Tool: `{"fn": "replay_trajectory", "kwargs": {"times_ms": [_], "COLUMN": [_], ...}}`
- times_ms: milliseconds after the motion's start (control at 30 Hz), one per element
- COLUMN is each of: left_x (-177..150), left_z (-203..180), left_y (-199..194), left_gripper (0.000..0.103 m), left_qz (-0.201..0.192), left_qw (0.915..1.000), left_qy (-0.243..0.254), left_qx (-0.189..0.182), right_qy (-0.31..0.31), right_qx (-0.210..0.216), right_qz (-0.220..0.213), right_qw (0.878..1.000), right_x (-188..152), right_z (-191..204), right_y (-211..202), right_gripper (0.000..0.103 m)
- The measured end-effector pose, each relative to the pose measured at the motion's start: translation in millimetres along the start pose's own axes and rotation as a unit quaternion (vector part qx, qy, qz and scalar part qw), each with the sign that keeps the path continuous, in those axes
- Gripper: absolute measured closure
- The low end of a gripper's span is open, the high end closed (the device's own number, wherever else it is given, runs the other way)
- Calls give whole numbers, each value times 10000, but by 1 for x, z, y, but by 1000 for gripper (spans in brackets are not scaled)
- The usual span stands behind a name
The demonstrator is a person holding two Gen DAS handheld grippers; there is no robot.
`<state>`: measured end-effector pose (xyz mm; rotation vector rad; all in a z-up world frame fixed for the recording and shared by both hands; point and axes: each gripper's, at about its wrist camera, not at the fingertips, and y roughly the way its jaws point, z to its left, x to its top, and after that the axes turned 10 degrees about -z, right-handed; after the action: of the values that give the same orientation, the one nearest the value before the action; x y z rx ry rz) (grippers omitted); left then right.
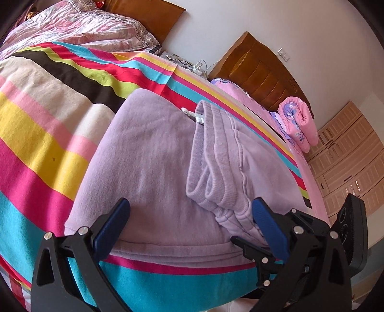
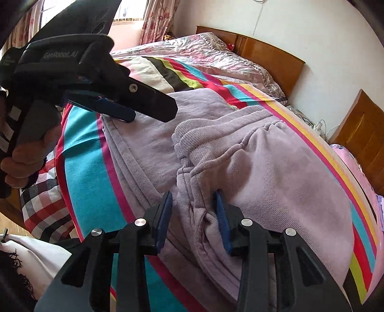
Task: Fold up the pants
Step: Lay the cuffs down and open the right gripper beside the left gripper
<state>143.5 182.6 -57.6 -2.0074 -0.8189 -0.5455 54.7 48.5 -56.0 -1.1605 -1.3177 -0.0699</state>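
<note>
**Lilac fleece pants folded on a striped bed, one tool spread, one pinching cloth**

Nearest in the left wrist view, the left tool (image 1: pixel 189 228) stands wide apart, its black hinged arms ending in flat blue ribbed pads that hover just over the near edge of the pants (image 1: pixel 153 163). Nothing lies between its pads except open cloth below.

In the right wrist view, the right tool (image 2: pixel 193 204) is narrow, its two blue pads closed in on a puckered ridge of the pants (image 2: pixel 276 172), the fabric bunching into creases between them.

The pants are soft lilac fleece with a faintly napped surface, folded into a thick, rounded stack whose layered hems show as parallel edges along the near side. The ribbed knit waistband (image 1: pixel 216 153) lies doubled over on top, curling into two loops, and a short white drawstring (image 1: pixel 192 115) pokes out at its far end.

They rest on a bed whose striped blanket (image 1: pixel 48 134) carries broad smooth bands of turquoise, magenta, yellow, pink, cream, dark brown and lime.

Farther away to the left lies a crinkled, glossy floral quilt (image 1: pixel 79 28) with a ruffled border. Farther right, a rolled pink flowered quilt (image 1: pixel 300 124) sits against a panelled, polished wooden headboard (image 1: pixel 261 74). A pale plain wall (image 1: pixel 240 21) rises behind, and a beige panelled wardrobe (image 1: pixel 345 153) stands at the far right.
</note>
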Motion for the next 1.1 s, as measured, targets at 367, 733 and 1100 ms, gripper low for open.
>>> {"fn": "replay_trajectory", "kwargs": {"times_ms": [367,733,1100], "left_x": [2,12,16], "left_z": [-5,-52,-2], "left_y": [8,80,17], "left_gripper": [2,39,29], "left_qz": [548,903,-144], "left_qw": [9866,9897,9899], "left_qy": [-1027,-749,-1334], "left_qx": [-1144,-817,-454], "right_qy": [-124,35,-123], "right_qx": [-587,-554,-391], "right_qz": [-995,-1155,-976], "right_qw": [9932,9918,9944], "right_x": [-4,6,-4], "right_z": [9,2,-11], "right_y": [-25,-39,-58], "right_gripper": [89,90,62]}}
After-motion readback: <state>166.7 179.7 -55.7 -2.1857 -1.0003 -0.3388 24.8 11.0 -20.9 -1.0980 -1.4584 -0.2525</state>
